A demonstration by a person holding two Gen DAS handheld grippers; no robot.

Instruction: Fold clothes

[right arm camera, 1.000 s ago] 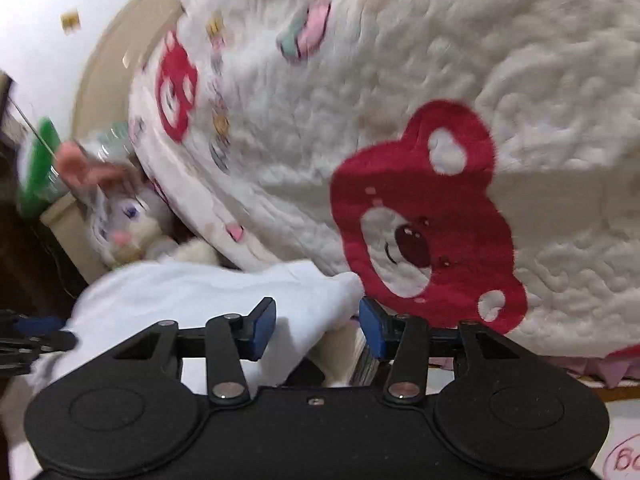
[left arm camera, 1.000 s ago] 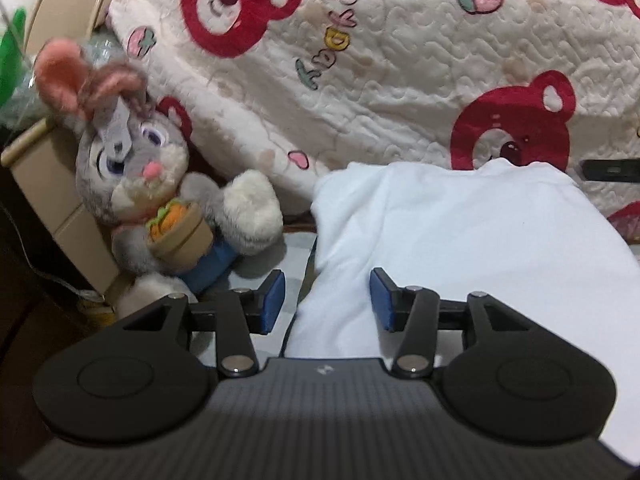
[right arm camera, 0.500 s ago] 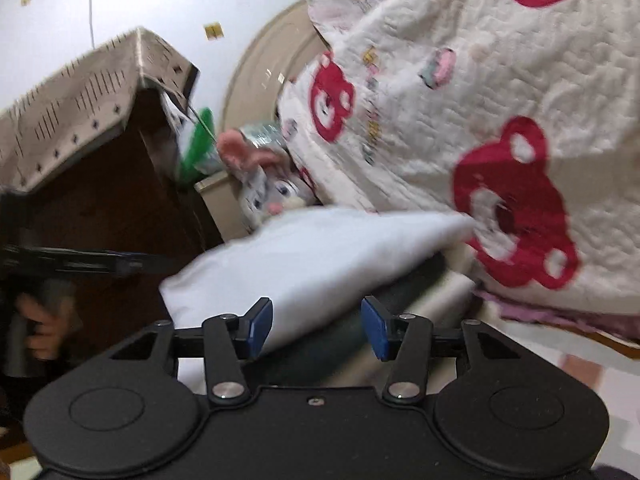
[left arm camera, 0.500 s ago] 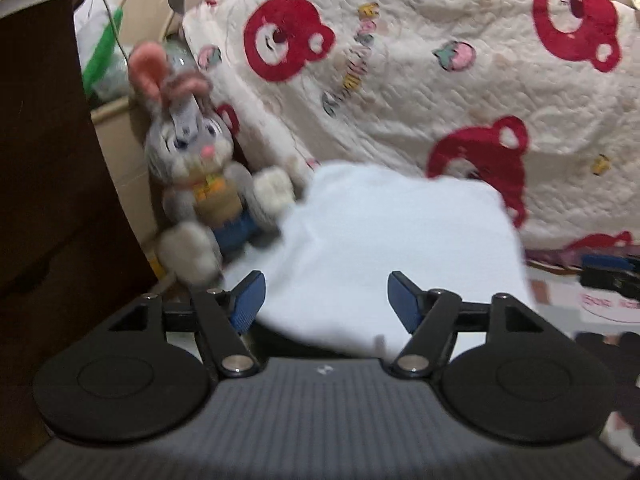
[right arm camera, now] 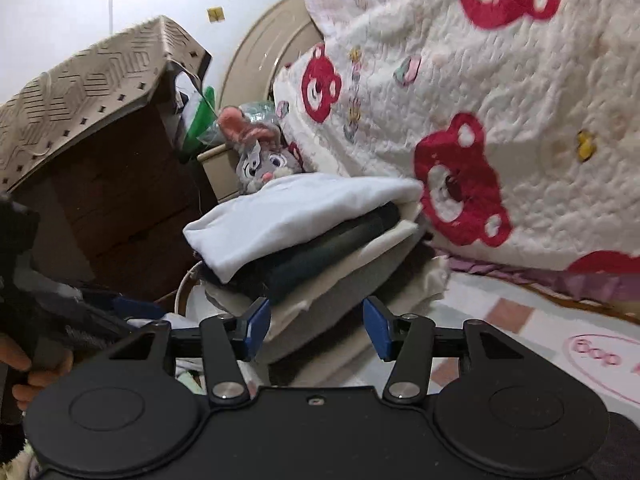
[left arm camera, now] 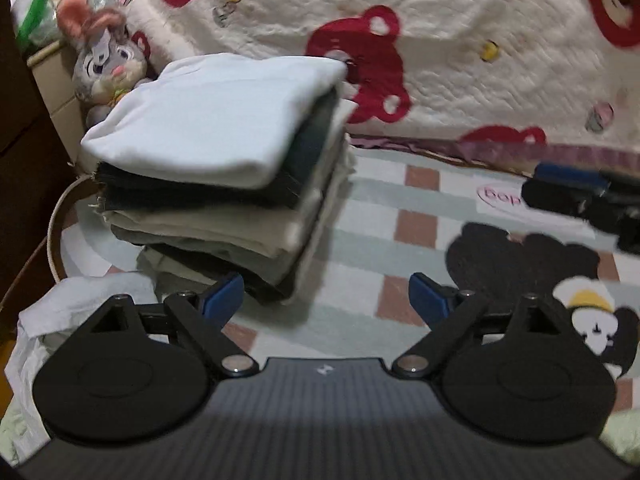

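A folded white garment (left arm camera: 212, 120) lies on top of a stack of folded clothes (left arm camera: 224, 220), dark, beige and grey, on the checked mat. The stack also shows in the right wrist view (right arm camera: 320, 248), with the white garment (right arm camera: 296, 212) on top. My left gripper (left arm camera: 324, 296) is open and empty, held back from the stack's near right corner. My right gripper (right arm camera: 316, 324) is open and empty, just in front of the stack. The right gripper also shows at the right edge of the left wrist view (left arm camera: 580, 196).
A quilt with red bears (left arm camera: 440, 40) hangs behind the stack. A grey plush rabbit (left arm camera: 104, 64) sits at the back left beside a brown cabinet (right arm camera: 100, 200). A crumpled white cloth (left arm camera: 72, 312) lies at the near left. The checked mat (left arm camera: 380, 208) extends to the right.
Both grippers have let go of the white garment and pulled back from the stack. The left jaws have opened wider. The white garment now rests on top of the stack.
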